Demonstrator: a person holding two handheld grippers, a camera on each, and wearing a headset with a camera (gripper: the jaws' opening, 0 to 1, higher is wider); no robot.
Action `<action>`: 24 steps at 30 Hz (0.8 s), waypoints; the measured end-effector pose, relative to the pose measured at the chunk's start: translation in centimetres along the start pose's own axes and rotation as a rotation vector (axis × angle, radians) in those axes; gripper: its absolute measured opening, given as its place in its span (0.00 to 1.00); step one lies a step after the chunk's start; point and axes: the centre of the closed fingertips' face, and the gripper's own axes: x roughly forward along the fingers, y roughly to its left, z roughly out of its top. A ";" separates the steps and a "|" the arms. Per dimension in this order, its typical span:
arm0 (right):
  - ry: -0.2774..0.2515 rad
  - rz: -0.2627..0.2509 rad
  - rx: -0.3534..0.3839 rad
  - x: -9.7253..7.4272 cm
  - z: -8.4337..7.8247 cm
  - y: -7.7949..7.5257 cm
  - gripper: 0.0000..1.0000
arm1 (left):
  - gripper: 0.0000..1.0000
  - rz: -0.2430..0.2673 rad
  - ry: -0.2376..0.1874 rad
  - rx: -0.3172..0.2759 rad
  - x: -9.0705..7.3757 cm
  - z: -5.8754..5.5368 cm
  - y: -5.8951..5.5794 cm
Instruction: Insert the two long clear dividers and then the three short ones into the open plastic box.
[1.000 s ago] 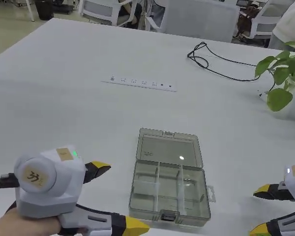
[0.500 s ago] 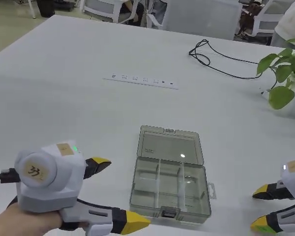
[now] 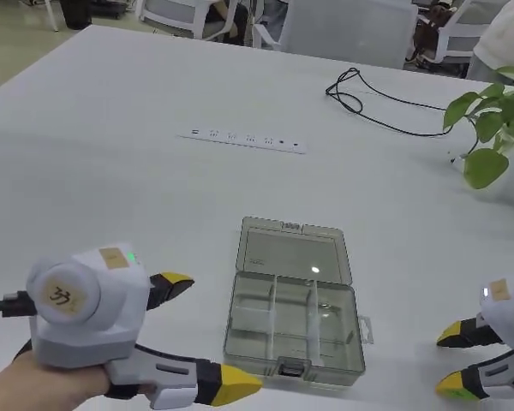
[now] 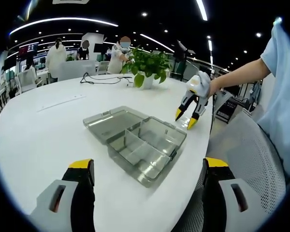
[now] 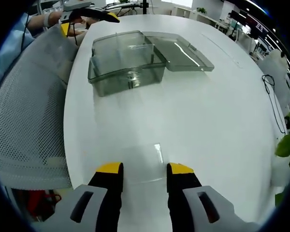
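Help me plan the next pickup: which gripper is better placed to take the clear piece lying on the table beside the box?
Probably right. The clear piece lies just ahead of the right gripper's open jaws, while the left gripper is on the box's other side.

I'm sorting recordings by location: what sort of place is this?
Probably an open-plan office or meeting area: a large white table with a power strip set into it, office chairs along its far edge, and a potted plant.
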 end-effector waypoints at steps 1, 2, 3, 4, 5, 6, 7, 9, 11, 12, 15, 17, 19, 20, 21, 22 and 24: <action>0.002 0.000 0.000 0.0 -0.1 0.0 0.34 | 0.95 -0.001 -0.001 -0.001 0.0 0.0 0.0; 0.002 -0.001 0.000 0.0 -0.1 0.0 0.34 | 0.95 -0.002 -0.002 -0.001 0.0 0.1 0.0; 0.003 -0.001 0.003 0.0 -0.1 0.0 0.34 | 0.94 -0.003 -0.002 0.000 0.0 0.1 0.0; 0.003 -0.003 0.008 0.0 -0.1 0.0 0.34 | 0.94 -0.004 0.000 0.001 0.0 0.1 -0.1; 0.003 -0.006 0.013 0.0 0.0 -0.1 0.34 | 0.94 -0.005 0.003 0.001 0.0 0.0 -0.1; 0.004 -0.007 0.013 0.0 0.0 -0.1 0.34 | 0.94 -0.006 0.003 0.002 0.1 0.0 -0.1; 0.007 -0.009 0.011 0.0 0.0 -0.1 0.34 | 0.94 -0.007 0.002 0.002 0.1 0.1 -0.1; 0.011 -0.016 0.021 0.0 0.0 -0.1 0.34 | 0.94 -0.009 0.000 0.000 0.1 0.1 -0.1; 0.015 -0.022 0.029 0.0 0.1 -0.2 0.34 | 0.94 -0.010 0.000 -0.001 0.2 0.2 -0.1; 0.013 -0.026 0.030 0.0 0.1 -0.3 0.34 | 0.94 -0.011 -0.001 -0.002 0.2 0.2 -0.1; 0.015 -0.030 0.032 0.1 0.2 -0.3 0.34 | 0.94 -0.012 0.001 0.001 0.2 0.2 0.0; 0.016 -0.032 0.029 0.1 0.4 -0.4 0.34 | 0.94 -0.013 -0.001 -0.001 0.2 0.3 0.0; 0.017 -0.033 0.029 0.2 0.5 -0.4 0.33 | 0.93 -0.013 -0.002 -0.004 0.3 0.3 0.0; 0.017 -0.034 0.027 0.2 0.5 -0.4 0.33 | 0.93 -0.012 -0.004 -0.007 0.3 0.3 0.0; 0.017 -0.035 0.028 0.2 0.6 -0.4 0.33 | 0.92 -0.011 -0.006 -0.011 0.3 0.3 0.1; 0.016 -0.034 0.031 0.3 0.6 -0.4 0.33 | 0.92 -0.010 -0.010 -0.019 0.3 0.4 0.1; 0.013 -0.033 0.035 0.3 0.8 -0.3 0.33 | 0.92 -0.007 -0.017 -0.031 0.2 0.4 0.2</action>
